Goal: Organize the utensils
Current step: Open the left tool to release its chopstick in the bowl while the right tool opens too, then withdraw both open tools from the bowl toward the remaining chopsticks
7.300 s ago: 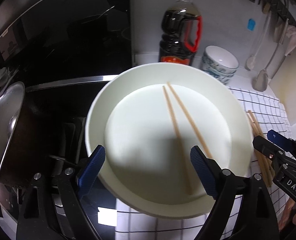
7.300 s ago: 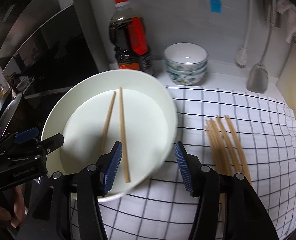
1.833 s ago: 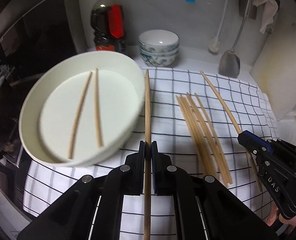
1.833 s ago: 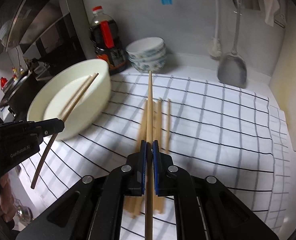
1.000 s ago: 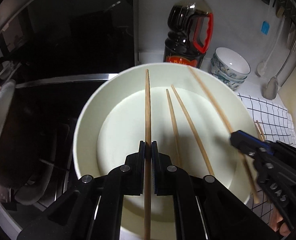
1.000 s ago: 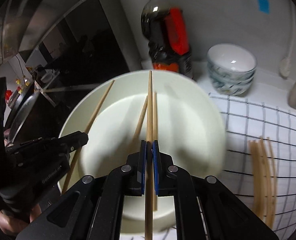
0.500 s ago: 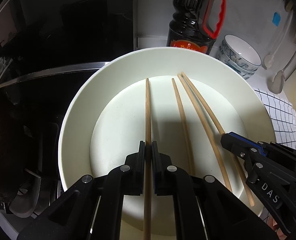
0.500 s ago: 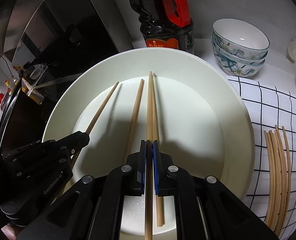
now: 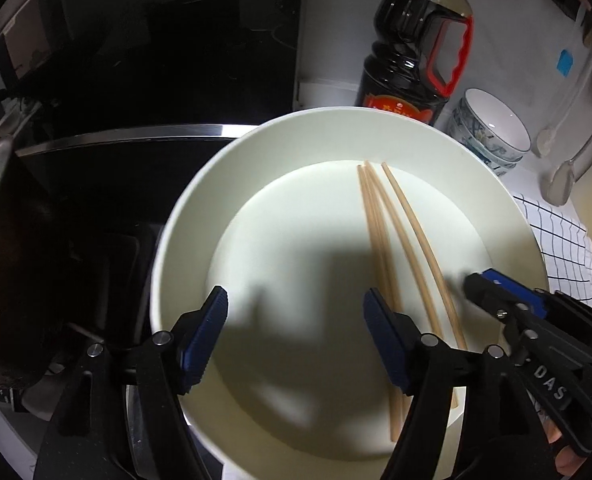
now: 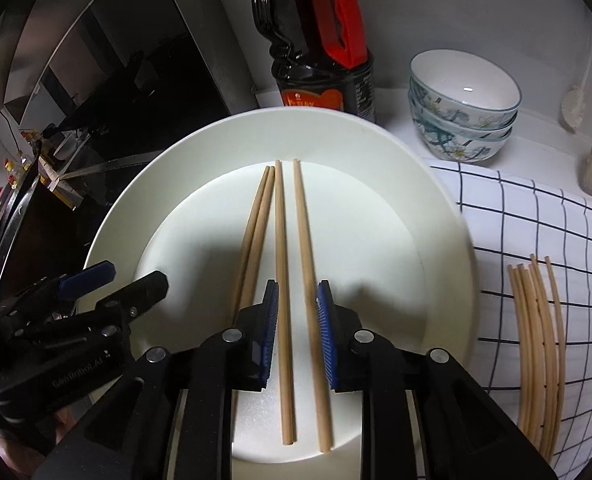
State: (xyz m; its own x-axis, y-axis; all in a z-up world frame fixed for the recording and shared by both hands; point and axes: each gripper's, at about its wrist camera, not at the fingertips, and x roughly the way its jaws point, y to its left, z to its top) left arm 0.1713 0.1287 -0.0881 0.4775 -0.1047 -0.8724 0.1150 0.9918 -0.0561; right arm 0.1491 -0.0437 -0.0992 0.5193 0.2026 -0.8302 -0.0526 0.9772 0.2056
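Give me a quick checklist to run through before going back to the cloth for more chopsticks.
1. Left gripper open, nothing between its fingers: ok, jaws just opened.
2. Right gripper let go: ok, jaws just opened a little; two chopsticks lie loose between the fingers.
3. Four chopsticks lying in the white bowl: ok.
4. More chopsticks on the checked cloth: ok, a bundle is waiting.
5. Exact number in that bundle: cannot tell.
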